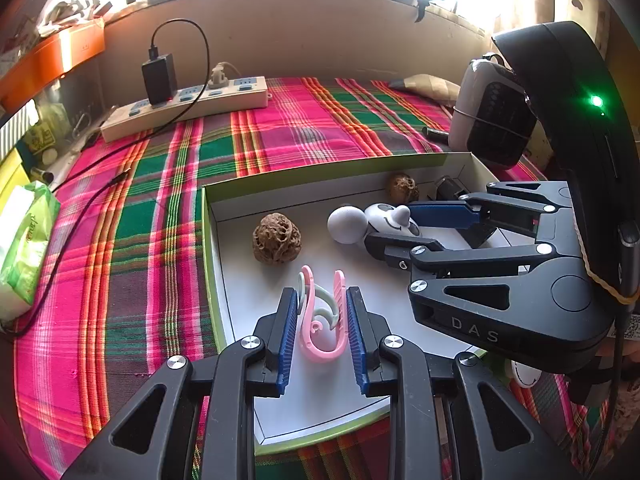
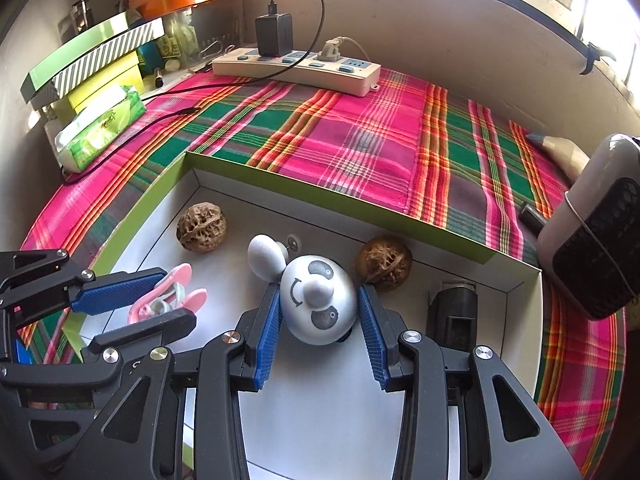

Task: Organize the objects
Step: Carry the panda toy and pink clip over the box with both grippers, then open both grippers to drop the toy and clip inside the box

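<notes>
A shallow white box with a green rim (image 1: pixel 320 172) (image 2: pixel 320 188) lies on a plaid cloth. Over its near left part my left gripper (image 1: pixel 322 294) (image 2: pixel 176 296) is shut on a pink and pale green clip (image 1: pixel 320 354) (image 2: pixel 176 274), with a blue pad against each side. Just to the right, my right gripper (image 2: pixel 319 290) (image 1: pixel 390 224) is shut on a white panda toy (image 2: pixel 318 304) (image 1: pixel 386 216) that has one round ear. Two walnuts (image 2: pixel 202 226) (image 2: pixel 384 262) and a small black object (image 2: pixel 452 316) also lie in the box.
A power strip (image 2: pixel 296 66) with a black charger and cables runs along the far wall. A green tissue pack (image 2: pixel 100 132) and stacked boxes (image 2: pixel 92 56) sit at the left. A white and black device (image 2: pixel 592 232) stands right of the box.
</notes>
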The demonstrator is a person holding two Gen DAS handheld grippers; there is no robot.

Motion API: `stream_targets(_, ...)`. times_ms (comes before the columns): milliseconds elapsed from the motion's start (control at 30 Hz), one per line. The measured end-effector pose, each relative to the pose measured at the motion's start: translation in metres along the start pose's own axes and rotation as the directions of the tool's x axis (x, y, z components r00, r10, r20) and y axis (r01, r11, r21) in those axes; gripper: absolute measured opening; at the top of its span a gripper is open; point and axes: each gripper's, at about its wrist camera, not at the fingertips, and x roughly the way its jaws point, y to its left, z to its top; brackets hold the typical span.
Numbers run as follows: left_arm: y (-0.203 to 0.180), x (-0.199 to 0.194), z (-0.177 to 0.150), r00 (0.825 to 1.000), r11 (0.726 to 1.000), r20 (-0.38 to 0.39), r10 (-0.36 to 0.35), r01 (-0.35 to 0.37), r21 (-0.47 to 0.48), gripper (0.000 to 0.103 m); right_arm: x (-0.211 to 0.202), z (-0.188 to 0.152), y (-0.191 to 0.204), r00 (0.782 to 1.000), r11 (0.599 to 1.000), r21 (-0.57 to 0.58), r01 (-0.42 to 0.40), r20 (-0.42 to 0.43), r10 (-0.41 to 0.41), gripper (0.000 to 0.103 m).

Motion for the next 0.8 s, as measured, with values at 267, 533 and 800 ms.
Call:
stream_targets(267,-0.0025,-0.0001,-0.0002,1.000,1.000,0.000,0.018,-0.018,0.009,0.023,0.0003,-0.0008,0.0014,1.000,1.000,-0.003,0.002,0.007,-0.002,0.040)
stream_targets(533,-0.0038,0.0004,-0.0009,0.999,0.999,-0.002,0.032,-0.032,0.016,0.023,0.0002,-0.0021,0.0019,1.000,1.000,0.001,0.009,0.012,-0.009,0.040)
stream_targets(800,-0.0039,0.0001,-0.0017,0.999,0.999,-0.003,0.032,-0.032,0.017,0.023,-0.0005,-0.0034,0.0012,1.000,1.000,0.014,0.005,0.015,-0.005,0.040)
